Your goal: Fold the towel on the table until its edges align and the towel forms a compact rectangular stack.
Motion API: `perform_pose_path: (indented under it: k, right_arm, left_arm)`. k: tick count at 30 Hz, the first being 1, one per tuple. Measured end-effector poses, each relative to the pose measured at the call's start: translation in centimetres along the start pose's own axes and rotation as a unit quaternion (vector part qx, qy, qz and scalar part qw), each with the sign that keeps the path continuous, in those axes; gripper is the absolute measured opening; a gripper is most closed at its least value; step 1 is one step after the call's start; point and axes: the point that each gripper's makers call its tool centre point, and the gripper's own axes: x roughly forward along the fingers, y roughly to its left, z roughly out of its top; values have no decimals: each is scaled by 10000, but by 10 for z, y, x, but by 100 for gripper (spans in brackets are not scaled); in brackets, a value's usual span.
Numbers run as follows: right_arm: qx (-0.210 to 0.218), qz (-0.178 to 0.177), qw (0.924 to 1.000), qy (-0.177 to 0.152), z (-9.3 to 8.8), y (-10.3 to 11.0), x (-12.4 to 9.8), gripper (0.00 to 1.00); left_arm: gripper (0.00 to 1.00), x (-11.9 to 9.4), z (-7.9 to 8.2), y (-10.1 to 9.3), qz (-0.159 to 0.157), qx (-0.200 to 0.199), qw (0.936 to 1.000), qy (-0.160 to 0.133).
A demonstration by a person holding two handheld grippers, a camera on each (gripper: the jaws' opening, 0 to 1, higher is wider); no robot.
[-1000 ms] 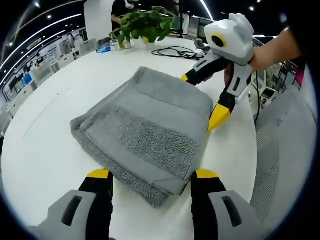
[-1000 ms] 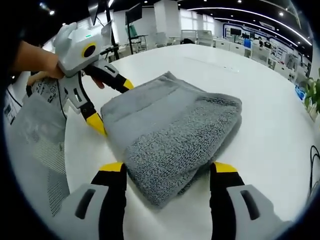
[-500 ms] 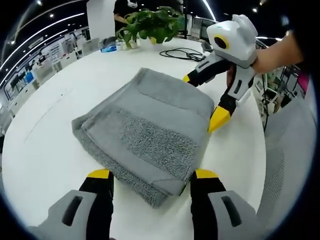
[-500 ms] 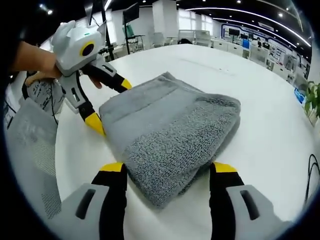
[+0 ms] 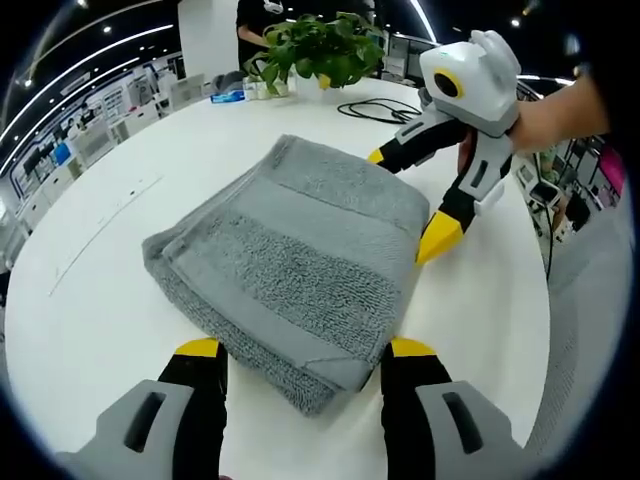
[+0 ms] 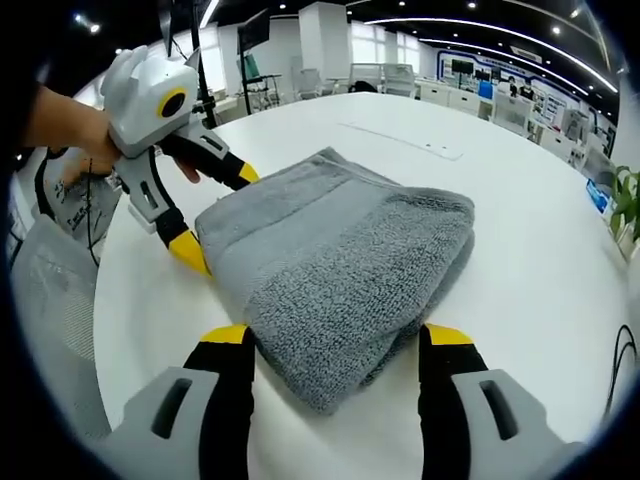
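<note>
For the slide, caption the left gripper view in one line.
Folded grey terry towel on round white table, open left tool and open right tool poised at adjacent edges.

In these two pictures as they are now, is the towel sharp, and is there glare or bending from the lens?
Left gripper view: the towel is sharp, its loops clear; the table edge curves from the fisheye lens. Right gripper view: the towel is also sharp; the white table is bright but shows no strong glare; far ceiling lights bend into arcs.
</note>
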Motion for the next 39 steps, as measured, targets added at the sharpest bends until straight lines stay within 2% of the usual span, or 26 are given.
perform_pose_path:
  k: [9, 20, 25, 30, 39]
  right_arm:
    - [-71, -29, 10000, 19, 8, -5, 6, 66]
    - [-76, -75, 9999, 15, 11, -9, 9, 67]
    - [-42, -85, 9999, -84, 11, -9, 4, 68]
    - [76, -96, 9995, -306, 18, -7, -1, 75]
    - [123, -112, 9993, -349, 13, -9, -7, 86]
  left_arm:
    - [64, 7, 5, 12, 18, 39, 10000, -4]
    - [65, 8, 7, 16, 50, 64, 10000, -4]
    - [70, 2, 4, 17, 108, -28, 9999, -78]
    - [75, -3, 5, 17, 172, -2, 9998, -118]
    - [84, -15, 8, 16, 310, -214, 9991, -211]
